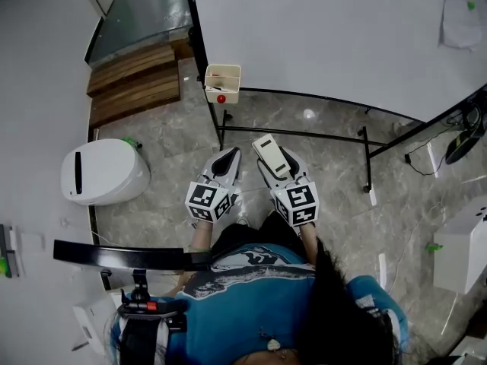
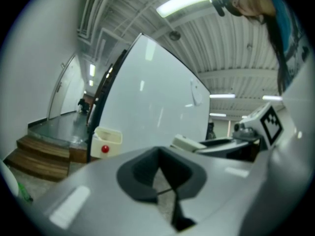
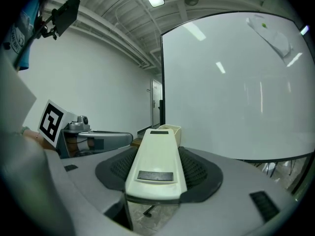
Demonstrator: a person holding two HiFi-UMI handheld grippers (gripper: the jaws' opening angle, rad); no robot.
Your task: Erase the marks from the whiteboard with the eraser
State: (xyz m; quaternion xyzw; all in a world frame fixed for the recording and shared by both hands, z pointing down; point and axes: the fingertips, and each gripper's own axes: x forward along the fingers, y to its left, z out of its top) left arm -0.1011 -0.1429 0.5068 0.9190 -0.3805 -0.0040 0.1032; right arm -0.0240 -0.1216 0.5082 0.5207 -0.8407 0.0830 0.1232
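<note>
A large whiteboard on a black wheeled stand fills the top of the head view; I see no marks on it. My right gripper is shut on a cream-coloured eraser, which lies long between the dark pads. My left gripper is beside it, shut with nothing held; its dark pads meet. Both point toward the board's lower left corner, a short way off it.
A cream box with a red knob hangs at the board's left edge. Wooden steps rise at the far left. A white bin stands on the left floor. Cables and the stand's legs cross the stone floor.
</note>
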